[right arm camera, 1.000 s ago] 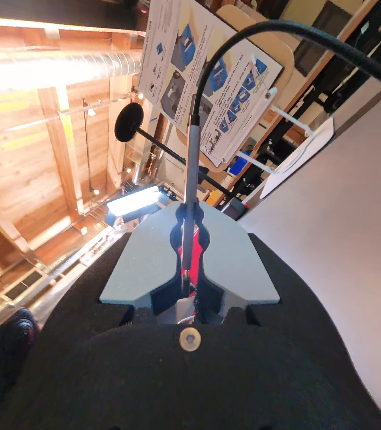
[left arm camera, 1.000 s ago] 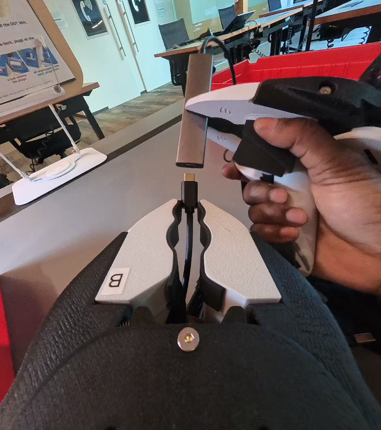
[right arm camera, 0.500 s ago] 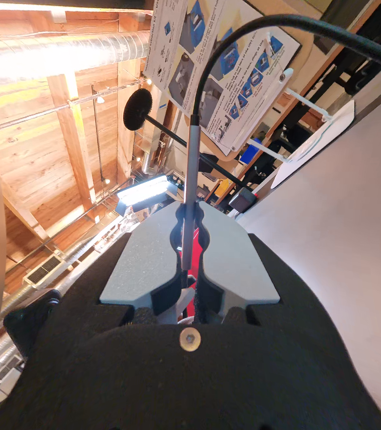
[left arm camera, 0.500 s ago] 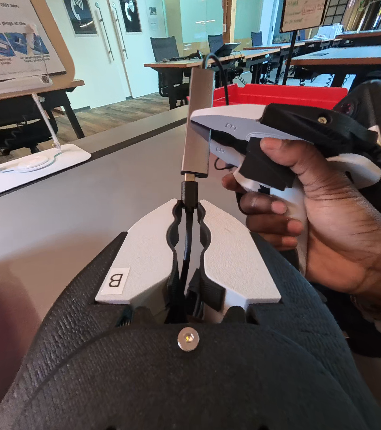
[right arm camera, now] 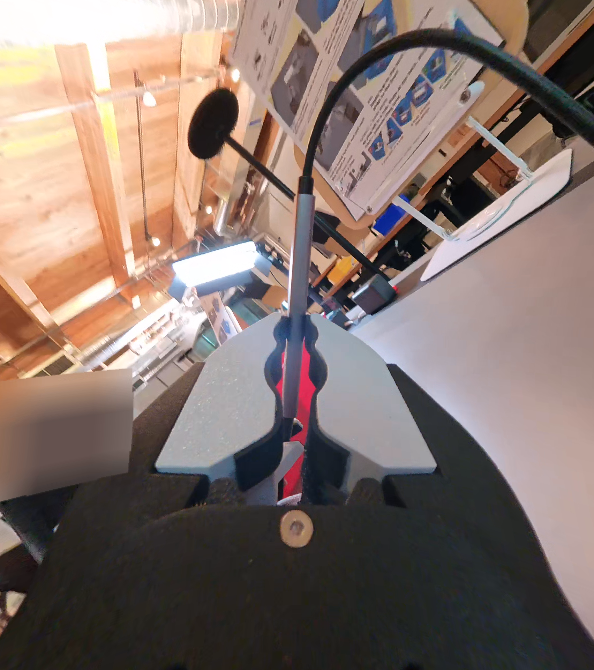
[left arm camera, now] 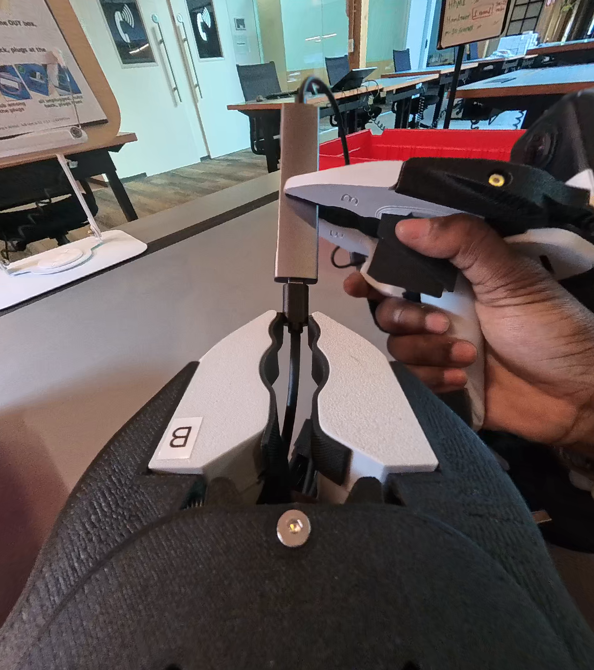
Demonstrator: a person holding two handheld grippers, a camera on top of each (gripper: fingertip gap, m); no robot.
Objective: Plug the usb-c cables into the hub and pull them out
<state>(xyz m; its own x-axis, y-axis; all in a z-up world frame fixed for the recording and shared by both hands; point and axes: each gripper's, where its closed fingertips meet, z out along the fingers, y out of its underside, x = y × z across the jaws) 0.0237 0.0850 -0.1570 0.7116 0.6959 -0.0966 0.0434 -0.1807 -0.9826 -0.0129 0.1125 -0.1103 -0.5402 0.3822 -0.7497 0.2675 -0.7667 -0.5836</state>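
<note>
The left gripper [left arm camera: 295, 319] is seen with its white fingers [left arm camera: 237, 384] closed narrowly on the black plug of a black usb-c cable [left arm camera: 294, 302], which is gripped at the fingertips. The plug is seated in the lower end of a slim grey metal hub [left arm camera: 297, 192], which is held upright above the grey surface [left arm camera: 88, 344]. The hub is clamped across its middle by the right gripper [left arm camera: 300, 208], which is held in a person's hand [left arm camera: 498, 326]. In the right wrist view, the right gripper [right arm camera: 297, 321] is shown with its fingers pressed against the thin edges of the hub [right arm camera: 299, 290]. A red plastic bin [left arm camera: 433, 147] is seen behind, and a white sign stand [left arm camera: 60, 261] is placed at the left.
</note>
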